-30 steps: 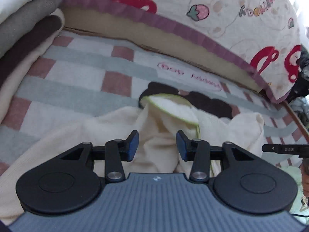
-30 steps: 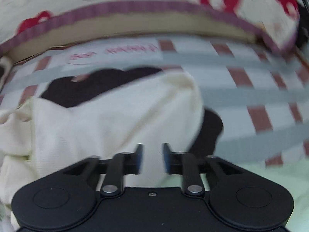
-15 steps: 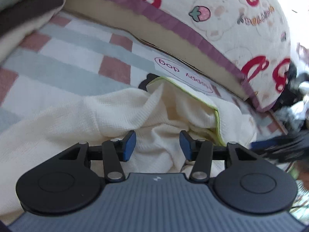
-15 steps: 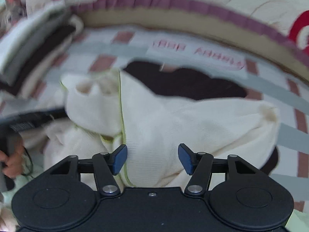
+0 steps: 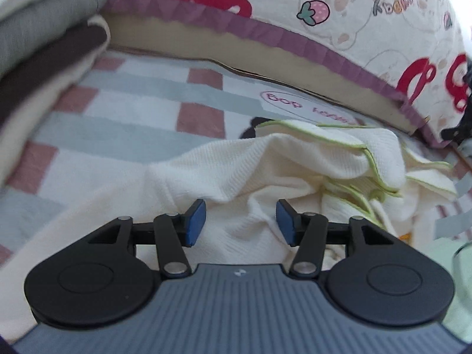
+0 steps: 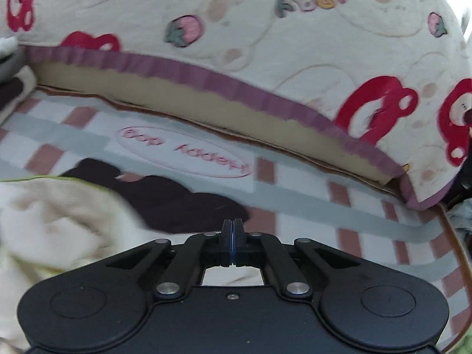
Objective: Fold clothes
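A cream waffle-knit garment (image 5: 259, 174) with green trim lies crumpled on the checked blanket (image 5: 124, 109). My left gripper (image 5: 240, 222) hovers just over its middle folds. Its jaws are opening, cloth lies under the gap, and the blue pads (image 5: 196, 221) do not press on it. In the right wrist view the same garment (image 6: 56, 221) is bunched at the lower left. My right gripper (image 6: 233, 231) is shut, pads together, with nothing visible between the tips. It sits over the blanket's dark brown dog print (image 6: 177, 203), right of the garment.
A stack of folded clothes (image 5: 44, 35) in white, grey, brown and cream stands at the far left. A thick strawberry-print quilt (image 6: 265, 44) with a purple border rises along the back. The blanket (image 6: 339, 215) stretches to the right, up to a brown edge (image 6: 455, 250).
The left gripper sank closer to the garment and its jaws widened slightly. The right gripper's jaws went from open to shut, and it swung right and up, off the garment.
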### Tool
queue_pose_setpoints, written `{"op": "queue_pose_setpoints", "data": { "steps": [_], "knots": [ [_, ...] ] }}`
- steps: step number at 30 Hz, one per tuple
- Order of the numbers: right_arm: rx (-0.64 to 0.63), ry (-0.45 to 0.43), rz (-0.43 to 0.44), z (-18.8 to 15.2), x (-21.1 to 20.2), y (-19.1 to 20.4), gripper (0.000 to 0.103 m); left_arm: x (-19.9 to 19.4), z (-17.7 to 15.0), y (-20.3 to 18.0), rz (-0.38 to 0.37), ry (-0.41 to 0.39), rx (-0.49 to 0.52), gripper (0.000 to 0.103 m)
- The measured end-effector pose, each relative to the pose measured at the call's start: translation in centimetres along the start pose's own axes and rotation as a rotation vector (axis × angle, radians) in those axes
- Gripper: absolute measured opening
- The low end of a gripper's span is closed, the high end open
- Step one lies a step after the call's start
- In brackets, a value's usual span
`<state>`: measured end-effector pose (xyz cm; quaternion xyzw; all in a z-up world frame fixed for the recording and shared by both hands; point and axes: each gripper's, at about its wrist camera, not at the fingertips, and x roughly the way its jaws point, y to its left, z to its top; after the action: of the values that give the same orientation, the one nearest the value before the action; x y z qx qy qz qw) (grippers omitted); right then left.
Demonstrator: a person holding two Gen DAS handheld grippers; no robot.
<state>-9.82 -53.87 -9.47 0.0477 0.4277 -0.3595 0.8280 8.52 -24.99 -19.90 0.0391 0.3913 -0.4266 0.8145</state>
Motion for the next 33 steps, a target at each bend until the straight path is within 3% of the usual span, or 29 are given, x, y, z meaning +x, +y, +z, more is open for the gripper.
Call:
{"op": "queue_pose_setpoints", "data": {
  "steps": [2, 3, 5, 6, 7, 9, 11, 14, 15, 17, 18, 20, 25, 27, 30, 33],
  "knots": [
    [0.059, 0.032, 0.091, -0.2, 0.8, -1.1, 0.001, -0.2, 0.3, -0.3, 0.05, -0.008, 0.045, 0.053],
    [0.088, 0.044, 0.148, -0.4, 1.1, -1.3, 0.009, -0.3, 0.4, -0.3, 0.063, -0.013, 0.053, 0.054],
    [0.147, 0.064, 0.275, -1.1, 1.7, -1.1, 0.011, -0.6, 0.8, 0.0, 0.075, -0.015, 0.053, 0.056],
    [0.178, 0.072, 0.339, -1.5, 2.0, -0.9, 0.023, -0.6, 1.0, 0.3, 0.074, -0.012, 0.048, 0.058],
    [0.214, 0.074, 0.404, -1.9, 2.2, -0.4, 0.043, -0.5, 1.1, 0.7, 0.073, -0.009, 0.046, 0.06],
    [0.258, 0.066, 0.574, -2.7, 1.9, 0.7, 0.06, -0.3, 1.1, 1.1, 0.071, -0.01, 0.087, 0.061],
    [0.199, 0.069, 0.645, -3.2, 1.9, 2.2, 0.062, 0.2, 1.1, 1.4, 0.094, 0.0, 0.134, 0.061],
    [0.065, 0.061, 0.534, -4.1, 3.0, 4.7, 0.065, 0.9, 1.5, 2.1, 0.161, 0.033, 0.139, 0.062],
    [0.026, 0.065, 0.477, -4.5, 3.7, 5.4, 0.063, 1.0, 1.7, 2.7, 0.151, 0.044, 0.1, 0.063],
    [-0.032, 0.051, 0.382, -4.7, 5.1, 5.9, 0.013, 1.3, 1.9, 3.9, 0.132, 0.067, 0.022, 0.064],
    [-0.043, 0.042, 0.36, -4.5, 5.7, 5.7, 0.005, 1.3, 1.9, 4.4, 0.138, 0.076, -0.011, 0.064],
    [0.02, -0.014, 0.337, -2.8, 5.6, 3.5, 0.004, 1.3, 1.7, 4.9, 0.165, 0.089, -0.027, 0.064],
    [0.209, -0.244, 0.182, 3.1, 2.5, -4.3, 0.004, 0.4, 1.5, 5.1, 0.235, 0.092, -0.003, 0.064],
    [0.258, -0.313, 0.152, 4.3, 1.1, -6.6, 0.004, -1.6, 1.6, 5.7, 0.234, 0.028, -0.046, 0.064],
    [0.227, -0.382, 0.109, 4.8, -0.1, -8.3, 0.005, -3.6, 2.1, 6.9, 0.239, -0.053, -0.125, 0.073],
    [0.167, -0.368, 0.109, 3.9, 1.4, -8.2, 0.005, -3.2, 2.4, 7.6, 0.232, -0.015, -0.137, 0.073]
  ]
}}
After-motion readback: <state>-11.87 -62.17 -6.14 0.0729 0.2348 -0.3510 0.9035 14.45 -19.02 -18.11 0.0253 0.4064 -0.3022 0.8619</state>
